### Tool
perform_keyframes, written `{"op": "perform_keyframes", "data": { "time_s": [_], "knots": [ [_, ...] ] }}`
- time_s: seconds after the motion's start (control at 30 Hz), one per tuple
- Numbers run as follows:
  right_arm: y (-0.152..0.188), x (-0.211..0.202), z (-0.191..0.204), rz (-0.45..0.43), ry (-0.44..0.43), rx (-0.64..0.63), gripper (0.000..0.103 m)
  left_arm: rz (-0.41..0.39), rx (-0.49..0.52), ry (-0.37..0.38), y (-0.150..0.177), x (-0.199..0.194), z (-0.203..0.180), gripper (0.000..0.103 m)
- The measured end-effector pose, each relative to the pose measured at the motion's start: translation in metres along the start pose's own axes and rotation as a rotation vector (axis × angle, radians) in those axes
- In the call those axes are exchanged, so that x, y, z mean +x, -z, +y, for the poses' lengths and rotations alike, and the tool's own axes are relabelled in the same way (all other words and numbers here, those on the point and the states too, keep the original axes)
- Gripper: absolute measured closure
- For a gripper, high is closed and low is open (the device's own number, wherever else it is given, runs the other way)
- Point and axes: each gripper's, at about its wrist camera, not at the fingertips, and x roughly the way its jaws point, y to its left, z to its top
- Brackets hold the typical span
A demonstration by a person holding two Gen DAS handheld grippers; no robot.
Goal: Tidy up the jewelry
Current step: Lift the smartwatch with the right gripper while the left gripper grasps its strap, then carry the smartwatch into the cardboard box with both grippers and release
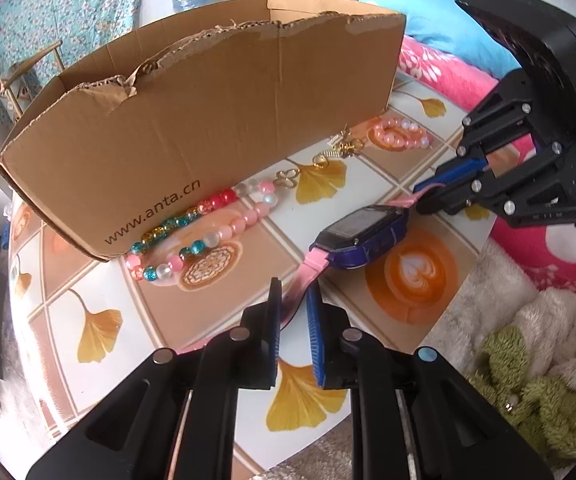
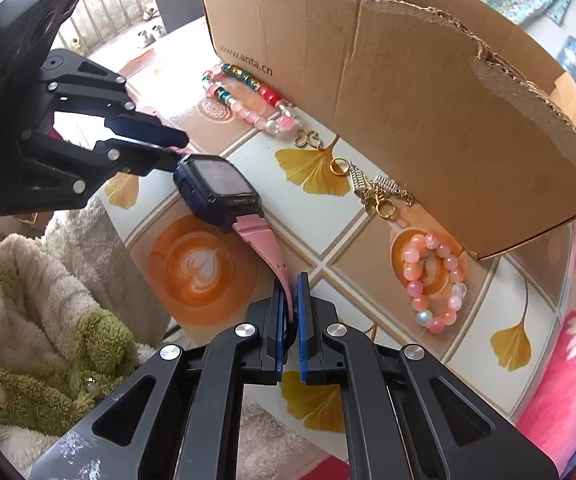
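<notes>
Grippers, left (image 1: pixel 294 300) and right (image 2: pixel 292 292), pinch smooth pink straps of watch (image 2: pixel 217 190).

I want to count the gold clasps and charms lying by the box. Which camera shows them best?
The right wrist view: the gold charms lie near centre, large, with rings and springy pieces distinct, beside the cardboard box. The left wrist view shows them smaller and farther off, bunched against the box.

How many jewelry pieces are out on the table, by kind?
Bead bracelets: 3 (multicolour, pale pink, peach-pink)
Watch: 1
Gold chain with charms: 1
Total: 5
</notes>
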Motion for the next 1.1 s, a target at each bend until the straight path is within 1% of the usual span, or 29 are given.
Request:
{"op": "perform_keyframes", "data": {
  "time_s": [0.1, 0.2, 0.27, 0.3, 0.37, 0.4, 0.47, 0.57, 0.63, 0.7, 0.73, 0.77, 0.83, 0.9, 0.93, 0.97, 1.0, 1.03, 1.1],
  "knots": [
    [-0.002, 0.001, 0.000, -0.027, 0.014, 0.017, 0.100, -0.007, 0.004, -0.027, 0.003, -0.002, -0.001, 0.089],
    [-0.004, -0.007, 0.005, -0.068, 0.045, 0.013, 0.100, -0.035, 0.003, -0.070, 0.004, -0.010, -0.002, 0.093],
    [-0.006, -0.024, 0.010, -0.113, 0.068, 0.003, 0.100, -0.061, 0.016, -0.099, 0.004, -0.023, -0.004, 0.098],
    [-0.008, -0.034, 0.014, -0.137, 0.079, -0.002, 0.100, -0.087, 0.024, -0.119, 0.003, -0.035, -0.006, 0.099],
    [-0.013, -0.061, 0.019, -0.200, 0.113, -0.016, 0.100, -0.131, 0.034, -0.151, 0.000, -0.058, -0.008, 0.099],
    [-0.017, -0.077, 0.021, -0.238, 0.127, -0.026, 0.100, -0.165, 0.042, -0.182, -0.004, -0.074, -0.008, 0.099],
    [-0.027, -0.103, 0.024, -0.309, 0.150, -0.054, 0.100, -0.216, 0.053, -0.224, -0.012, -0.099, -0.007, 0.099],
    [-0.050, -0.138, 0.020, -0.410, 0.204, -0.107, 0.100, -0.316, 0.068, -0.308, -0.038, -0.139, 0.006, 0.099],
    [-0.072, -0.151, 0.008, -0.450, 0.223, -0.124, 0.100, -0.354, 0.061, -0.334, -0.055, -0.153, 0.018, 0.099],
    [-0.094, -0.151, -0.007, -0.439, 0.204, -0.125, 0.100, -0.367, 0.043, -0.348, -0.081, -0.155, 0.039, 0.099],
    [-0.107, -0.148, -0.017, -0.420, 0.185, -0.120, 0.100, -0.355, 0.033, -0.346, -0.092, -0.151, 0.049, 0.099],
    [-0.122, -0.139, -0.030, -0.381, 0.163, -0.114, 0.100, -0.331, 0.020, -0.337, -0.104, -0.145, 0.061, 0.099],
    [-0.149, -0.115, -0.054, -0.292, 0.121, -0.088, 0.100, -0.252, -0.011, -0.312, -0.127, -0.121, 0.089, 0.099],
    [-0.172, -0.085, -0.068, -0.190, 0.080, -0.072, 0.100, -0.145, -0.030, -0.282, -0.150, -0.089, 0.112, 0.099],
    [-0.182, -0.073, -0.078, -0.149, 0.065, -0.060, 0.100, -0.094, -0.027, -0.281, -0.159, -0.072, 0.119, 0.099],
    [-0.192, -0.057, -0.089, -0.087, 0.028, -0.051, 0.100, -0.028, -0.027, -0.271, -0.169, -0.051, 0.129, 0.099],
    [-0.202, -0.042, -0.099, -0.038, 0.010, -0.043, 0.100, 0.011, -0.027, -0.264, -0.175, -0.038, 0.135, 0.099],
    [-0.207, -0.032, -0.107, -0.010, 0.009, -0.036, 0.100, 0.058, -0.019, -0.264, -0.181, -0.021, 0.138, 0.099],
    [-0.220, -0.004, -0.125, 0.073, -0.013, -0.011, 0.100, 0.140, 0.000, -0.257, -0.192, 0.011, 0.144, 0.099]
  ]
}}
